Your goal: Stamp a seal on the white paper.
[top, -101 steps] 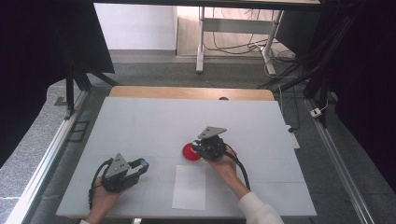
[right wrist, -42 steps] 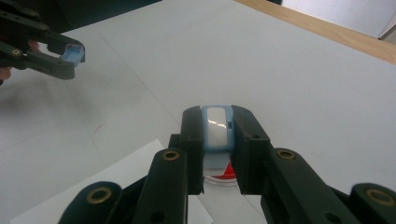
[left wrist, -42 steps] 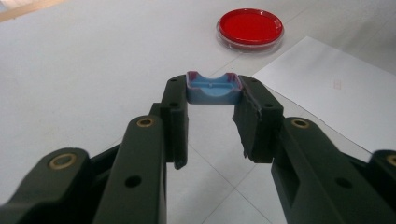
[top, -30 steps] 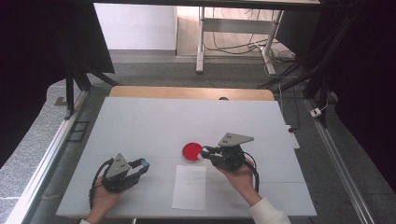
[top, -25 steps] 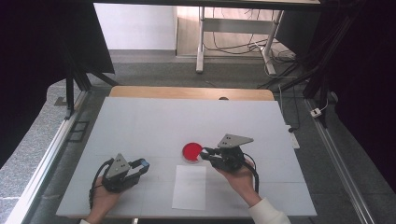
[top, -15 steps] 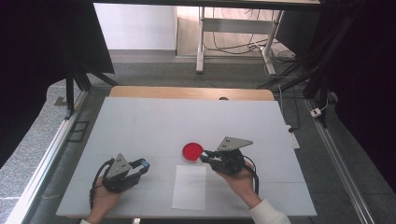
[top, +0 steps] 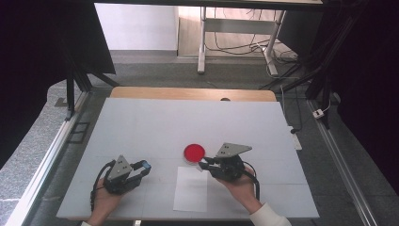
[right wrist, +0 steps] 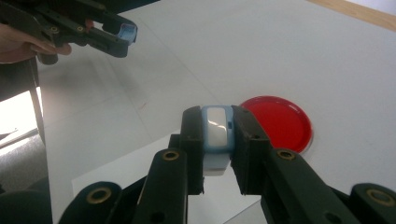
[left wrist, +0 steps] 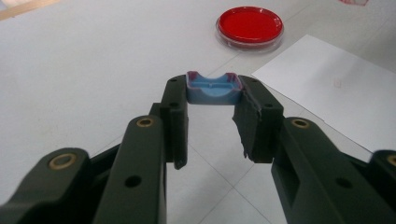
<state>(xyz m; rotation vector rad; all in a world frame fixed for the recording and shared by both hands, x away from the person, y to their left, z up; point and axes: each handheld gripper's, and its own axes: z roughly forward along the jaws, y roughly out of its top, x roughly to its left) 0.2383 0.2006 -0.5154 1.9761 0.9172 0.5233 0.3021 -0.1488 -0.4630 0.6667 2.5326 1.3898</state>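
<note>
A red round dish (top: pixel 194 152) lies flat on the white table, just beyond a white sheet of paper (top: pixel 190 188). My right gripper (top: pixel 203 165) hovers at the sheet's far right corner, pointing left, shut on a small blue-and-white piece (right wrist: pixel 216 130). The dish (right wrist: pixel 280 121) lies just past its jaws to the right. My left gripper (top: pixel 145 166) rests left of the paper, pointing right, shut on a small blue piece with a curved notch (left wrist: pixel 213 88). From there the dish (left wrist: pixel 250 25) and the paper (left wrist: pixel 336 88) lie ahead. The left gripper (right wrist: pixel 126 35) also appears far off in the right gripper view.
The white table top (top: pixel 188 122) ends at a wooden strip (top: pixel 188 93) on its far side. Metal rails (top: pixel 47 155) run along both flanks. A white power strip (top: pixel 295 140) sits off the right edge, and desk legs and cables stand beyond.
The right gripper, earlier over the red dish, has drawn back to the near right and then edged slightly toward the paper. The dish now lies uncovered. The left gripper has not moved.
</note>
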